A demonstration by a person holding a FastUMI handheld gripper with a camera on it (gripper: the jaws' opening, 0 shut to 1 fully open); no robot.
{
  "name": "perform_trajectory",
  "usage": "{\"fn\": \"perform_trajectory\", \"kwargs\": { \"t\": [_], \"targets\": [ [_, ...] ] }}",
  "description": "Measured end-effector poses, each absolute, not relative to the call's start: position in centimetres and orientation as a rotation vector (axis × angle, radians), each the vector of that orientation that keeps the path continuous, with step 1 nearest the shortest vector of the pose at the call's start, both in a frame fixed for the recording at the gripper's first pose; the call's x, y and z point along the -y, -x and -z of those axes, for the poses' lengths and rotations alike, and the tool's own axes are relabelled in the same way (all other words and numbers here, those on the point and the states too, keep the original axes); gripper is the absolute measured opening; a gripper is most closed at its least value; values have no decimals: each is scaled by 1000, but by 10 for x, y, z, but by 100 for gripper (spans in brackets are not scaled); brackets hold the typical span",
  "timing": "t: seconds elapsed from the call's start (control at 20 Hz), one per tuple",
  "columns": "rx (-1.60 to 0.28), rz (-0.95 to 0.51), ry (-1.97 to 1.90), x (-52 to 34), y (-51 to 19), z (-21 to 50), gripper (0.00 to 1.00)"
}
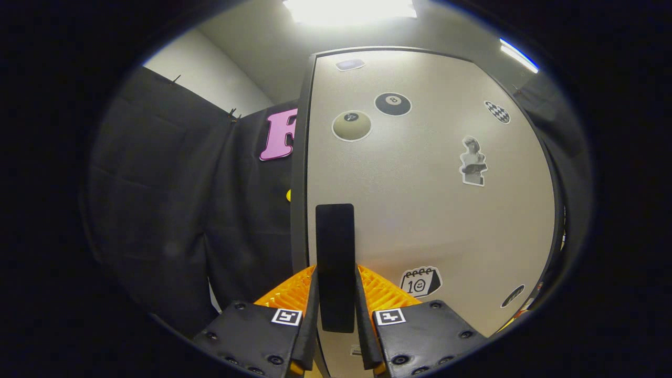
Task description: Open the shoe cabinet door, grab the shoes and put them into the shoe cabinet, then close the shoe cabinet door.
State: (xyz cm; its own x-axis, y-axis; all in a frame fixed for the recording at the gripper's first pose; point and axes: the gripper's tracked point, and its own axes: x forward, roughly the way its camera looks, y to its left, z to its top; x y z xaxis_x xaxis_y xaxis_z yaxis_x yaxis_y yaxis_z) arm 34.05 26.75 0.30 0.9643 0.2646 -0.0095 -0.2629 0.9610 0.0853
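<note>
Gripping the door's black handle (pixel 335 262), the gripper (pixel 336 310) has its fingers closed in on either side of it, both seemingly pressing its edges. That handle sits near the left edge of the pale shoe cabinet door (pixel 430 210). Judging by this, the step is working the door by its handle; next calls for a steady swing about the hinge. Beyond the handle, stickers: a calendar (pixel 420 281) reading "10", an eight-ball (pixel 392 104) marked "8", a bust (pixel 472 160).

Handle (pixel 335 262) between the tongs (pixel 336 315), on the cabinet door (pixel 420 210), cloth wall (pixel 173 210) left of the door
</note>
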Motion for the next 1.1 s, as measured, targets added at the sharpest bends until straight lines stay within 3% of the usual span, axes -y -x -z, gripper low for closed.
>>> {"fn": "perform_trajectory", "kwargs": {
  "t": [0.15, 0.25, 1.1],
  "targets": [
    [-31, -267, -87, -267, -338, -4, 18],
    [-48, -279, -84, -266, -338, -3, 13],
    [-123, -437, -94, -249, -263, -17, 13]
  ]
}}
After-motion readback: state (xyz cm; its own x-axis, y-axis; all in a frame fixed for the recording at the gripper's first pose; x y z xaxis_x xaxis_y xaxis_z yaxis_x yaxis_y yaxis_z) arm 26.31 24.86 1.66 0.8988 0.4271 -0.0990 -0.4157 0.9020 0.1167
